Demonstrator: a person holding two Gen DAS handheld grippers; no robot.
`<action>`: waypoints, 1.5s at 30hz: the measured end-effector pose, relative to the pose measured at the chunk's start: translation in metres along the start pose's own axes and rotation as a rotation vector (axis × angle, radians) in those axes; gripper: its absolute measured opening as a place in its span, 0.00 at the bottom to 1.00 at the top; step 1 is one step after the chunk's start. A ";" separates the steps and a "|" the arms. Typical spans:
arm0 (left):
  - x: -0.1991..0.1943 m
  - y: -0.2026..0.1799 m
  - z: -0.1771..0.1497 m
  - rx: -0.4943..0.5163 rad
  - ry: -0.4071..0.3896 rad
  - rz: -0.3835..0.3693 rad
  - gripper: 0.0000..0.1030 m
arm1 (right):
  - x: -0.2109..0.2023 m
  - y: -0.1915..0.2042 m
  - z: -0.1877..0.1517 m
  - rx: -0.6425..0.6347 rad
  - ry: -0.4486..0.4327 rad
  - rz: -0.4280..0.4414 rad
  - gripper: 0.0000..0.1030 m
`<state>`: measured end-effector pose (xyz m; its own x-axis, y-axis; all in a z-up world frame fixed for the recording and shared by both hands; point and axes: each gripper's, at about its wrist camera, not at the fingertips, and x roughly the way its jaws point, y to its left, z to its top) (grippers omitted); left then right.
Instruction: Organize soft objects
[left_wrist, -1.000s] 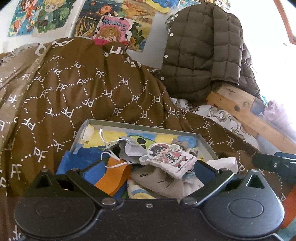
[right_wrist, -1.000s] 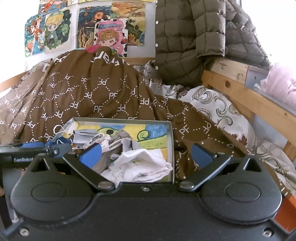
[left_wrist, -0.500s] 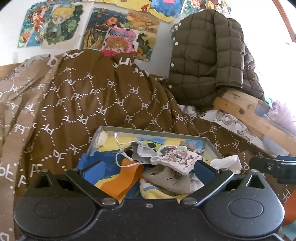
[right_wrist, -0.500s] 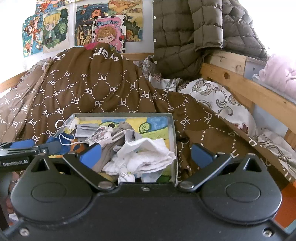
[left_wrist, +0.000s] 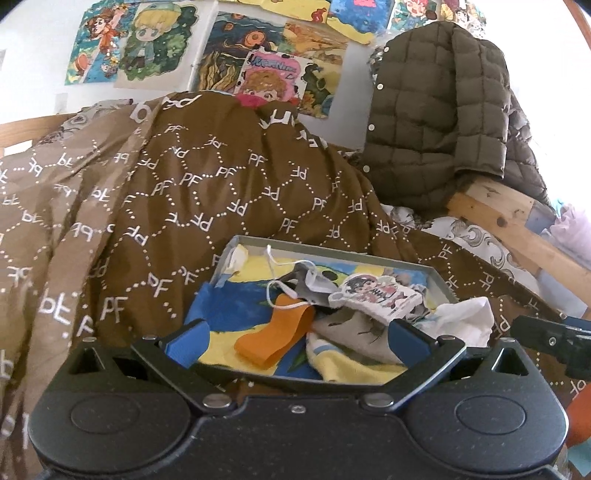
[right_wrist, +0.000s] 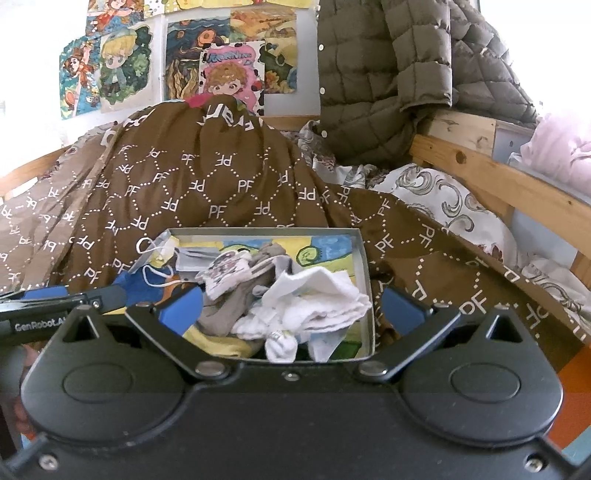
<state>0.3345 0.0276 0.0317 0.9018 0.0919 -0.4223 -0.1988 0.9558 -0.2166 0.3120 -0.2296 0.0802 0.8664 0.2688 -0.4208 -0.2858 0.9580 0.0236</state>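
Both the left gripper (left_wrist: 293, 341) and right gripper (right_wrist: 291, 308) spread blue-padded fingers wide, empty, above a shallow rectangular grey box (right_wrist: 364, 258). Inside it lie crumpled white socks (right_wrist: 314, 299), a smooth orange band (left_wrist: 277, 338) and a printed plush (left_wrist: 376, 299), on the brown patterned quilt (left_wrist: 184, 199).

Each fisheye camera sits just behind its own hand-held gripper and looks forward and slightly down along the fingers. The left view faces the tray (left_wrist: 332, 254) from its near left edge; the right view faces the same tray (right_wrist: 364, 280) from its near right side, close up. Both views share the brown blanket (left_wrist: 221, 192), the posters (right_wrist: 229, 70) and the quilted jacket (left_wrist: 436, 122).
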 end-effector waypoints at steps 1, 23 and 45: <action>-0.004 0.000 -0.001 0.003 -0.003 0.003 0.99 | -0.002 0.001 -0.002 0.002 0.000 0.002 0.99; -0.113 -0.015 -0.036 0.082 -0.121 0.029 0.99 | -0.083 0.005 -0.051 0.006 -0.036 0.032 0.99; -0.209 -0.010 -0.109 0.110 -0.128 0.084 0.99 | -0.193 0.003 -0.129 0.058 -0.040 0.011 0.99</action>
<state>0.1064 -0.0317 0.0259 0.9266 0.2010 -0.3177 -0.2390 0.9673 -0.0851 0.0909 -0.2911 0.0444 0.8794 0.2822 -0.3835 -0.2722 0.9588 0.0813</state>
